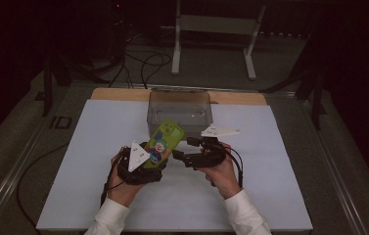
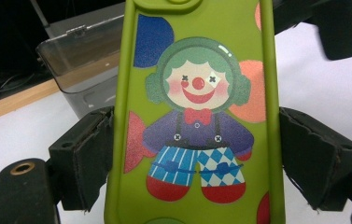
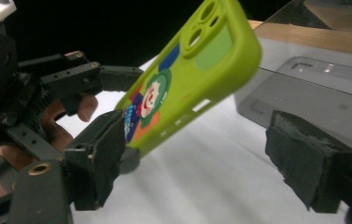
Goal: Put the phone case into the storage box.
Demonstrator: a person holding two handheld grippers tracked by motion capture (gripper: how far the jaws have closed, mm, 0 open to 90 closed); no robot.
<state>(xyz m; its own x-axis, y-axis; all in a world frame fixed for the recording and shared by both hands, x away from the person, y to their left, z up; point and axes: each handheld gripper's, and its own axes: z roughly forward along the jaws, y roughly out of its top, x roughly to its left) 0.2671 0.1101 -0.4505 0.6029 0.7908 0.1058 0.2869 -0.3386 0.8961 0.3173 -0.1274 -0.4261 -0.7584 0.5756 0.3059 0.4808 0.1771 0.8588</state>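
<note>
the left gripper is clamped on the long edges of a green phone case printed with a clown, and holds it lifted off the white table cover, tilted so that the camera end points up and away towards the clear plastic box at the far side. in the left gripper view the two black pads press on either side of the case at about the clown's legs, so the hold looks firm and square. the right gripper sits just to the right of the case in the high view, and its jaws stand apart with nothing pinched between them; in the right gripper view the case hangs in the air ahead, passing behind that gripper's left pad, with the right pad well clear of it. so the pick-up seems done: the case is off the table and secured in one hand. what is left, as far as i can judge, is either a transfer to the right gripper or putting the case into the box, which lies just beyond it. whether the box holds anything already i cannot tell through its cloudy walls.
</note>
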